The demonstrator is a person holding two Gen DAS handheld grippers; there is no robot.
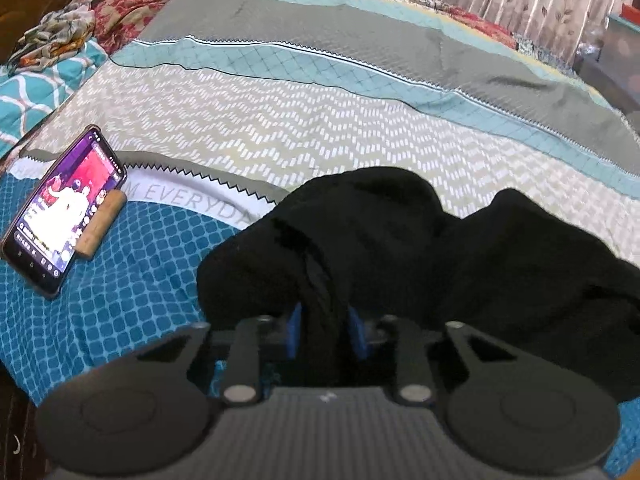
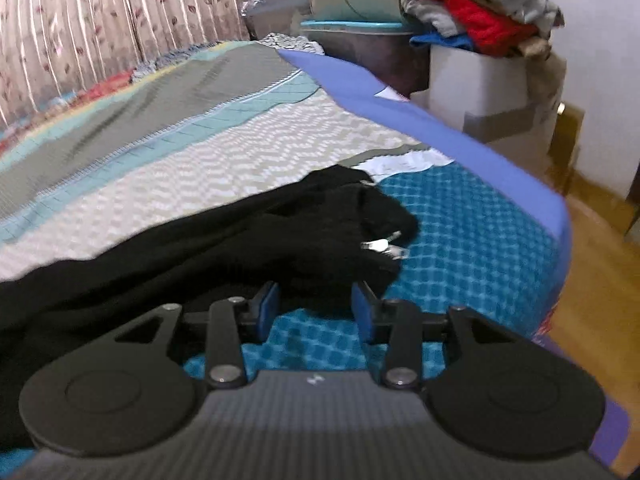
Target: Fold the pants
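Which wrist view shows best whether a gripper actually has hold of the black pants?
The left wrist view: the left gripper is shut on a bunched fold of the black pants, with cloth filling the gap between its blue pads. In the right wrist view, the right gripper is open at the pants' edge, gripping nothing.

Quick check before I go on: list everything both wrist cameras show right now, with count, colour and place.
pants: one, black, bunched on the bedspread's near part
bedspread: one, teal, grey and cream patchwork, covering the bed
phone: one, screen lit, on the bed at left
wooden cylinder: one, tan, against the phone's right edge
floral clothes: pile, red and beige, far left
curtain: beige, leaf print, behind the bed
clothes stack: red, blue, grey, on a white box
left gripper: blue pads, shut on pants
right gripper: blue pads, open at the pants' edge
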